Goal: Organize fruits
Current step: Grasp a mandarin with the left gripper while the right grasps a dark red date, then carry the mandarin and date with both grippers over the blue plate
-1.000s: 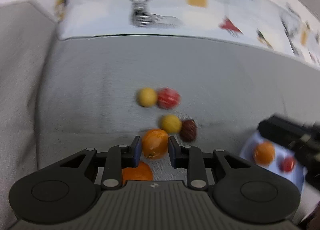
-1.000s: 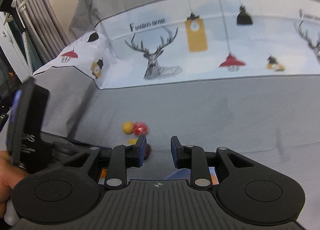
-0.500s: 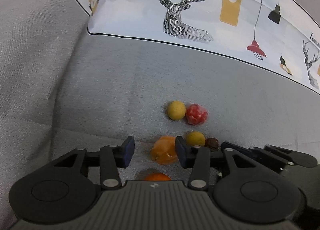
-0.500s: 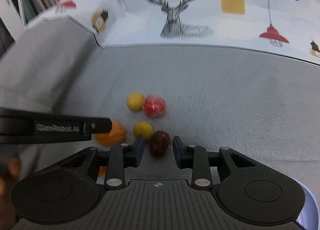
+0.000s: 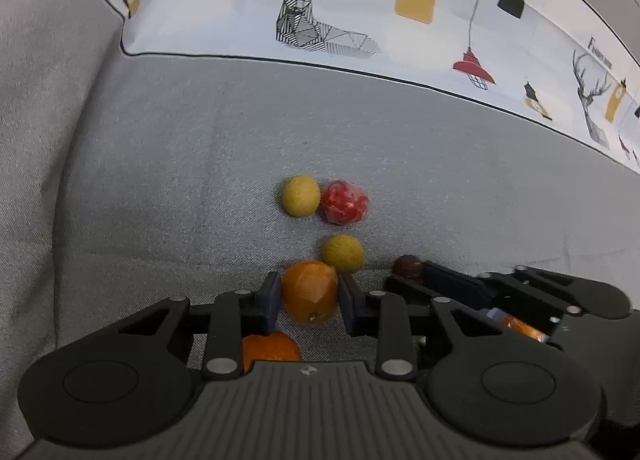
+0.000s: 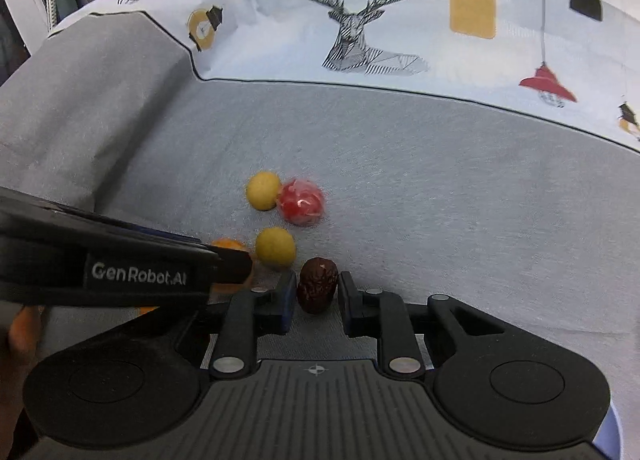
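Fruits clustered on grey sofa seat [image 5: 192, 179]. Left hand-held gripper [image 5: 307, 296] closing around orange [image 5: 309, 292], pads at its sides. Right hand-held gripper [image 6: 317, 292] pinches dark red date [image 6: 317, 284] for lifting; yellow balls [image 6: 275, 246], red fruit [image 6: 301, 201] lie beyond.

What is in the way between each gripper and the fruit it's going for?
Nothing visible. The orange fruit already sits between the closing left gripper jaws; the dark brown fruit sits inside the right gripper. The yellow ball just beyond touches the orange.
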A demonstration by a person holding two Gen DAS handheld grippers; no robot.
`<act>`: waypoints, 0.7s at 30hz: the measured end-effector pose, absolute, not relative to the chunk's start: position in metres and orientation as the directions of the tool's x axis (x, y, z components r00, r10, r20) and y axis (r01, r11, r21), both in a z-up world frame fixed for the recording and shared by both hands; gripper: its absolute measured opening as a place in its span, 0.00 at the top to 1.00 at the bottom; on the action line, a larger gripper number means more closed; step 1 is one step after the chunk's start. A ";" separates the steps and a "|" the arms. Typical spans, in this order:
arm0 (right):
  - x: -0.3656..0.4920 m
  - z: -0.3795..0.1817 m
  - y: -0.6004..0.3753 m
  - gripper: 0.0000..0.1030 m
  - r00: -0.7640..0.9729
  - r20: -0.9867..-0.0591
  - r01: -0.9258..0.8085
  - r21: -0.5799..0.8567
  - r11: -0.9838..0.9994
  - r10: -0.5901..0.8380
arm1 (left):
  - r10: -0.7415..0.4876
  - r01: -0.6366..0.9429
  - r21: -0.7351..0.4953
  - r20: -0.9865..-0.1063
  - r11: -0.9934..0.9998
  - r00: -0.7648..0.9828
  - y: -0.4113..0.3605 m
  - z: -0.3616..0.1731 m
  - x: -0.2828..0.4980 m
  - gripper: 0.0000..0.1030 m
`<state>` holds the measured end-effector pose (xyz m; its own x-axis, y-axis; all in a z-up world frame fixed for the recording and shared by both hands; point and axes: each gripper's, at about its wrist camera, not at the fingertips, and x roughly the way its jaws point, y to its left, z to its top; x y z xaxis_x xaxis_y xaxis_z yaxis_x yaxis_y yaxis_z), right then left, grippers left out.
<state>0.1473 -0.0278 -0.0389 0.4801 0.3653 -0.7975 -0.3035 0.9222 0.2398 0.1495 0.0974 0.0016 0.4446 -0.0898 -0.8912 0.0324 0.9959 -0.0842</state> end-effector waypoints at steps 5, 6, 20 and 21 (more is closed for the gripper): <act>0.131 -0.014 -0.044 0.77 0.550 -0.764 -0.281 0.211 0.936 0.337 | -0.116 0.052 -0.104 -0.861 0.993 0.495 0.095 0.012 0.138 0.68; 0.125 -0.005 -0.049 0.77 0.568 -0.754 -0.264 0.215 0.940 0.332 | -0.124 0.062 -0.107 -0.852 0.992 0.510 0.094 0.015 0.135 0.68; 0.031 0.042 -0.135 0.77 0.684 -0.679 -0.087 0.289 0.954 0.268 | -0.242 0.178 -0.168 -0.756 0.970 0.609 0.073 0.049 0.094 0.68; 0.028 0.041 -0.140 0.77 0.683 -0.686 -0.079 0.274 0.959 0.252 | -0.249 0.178 -0.176 -0.751 0.968 0.612 0.072 0.051 0.091 0.68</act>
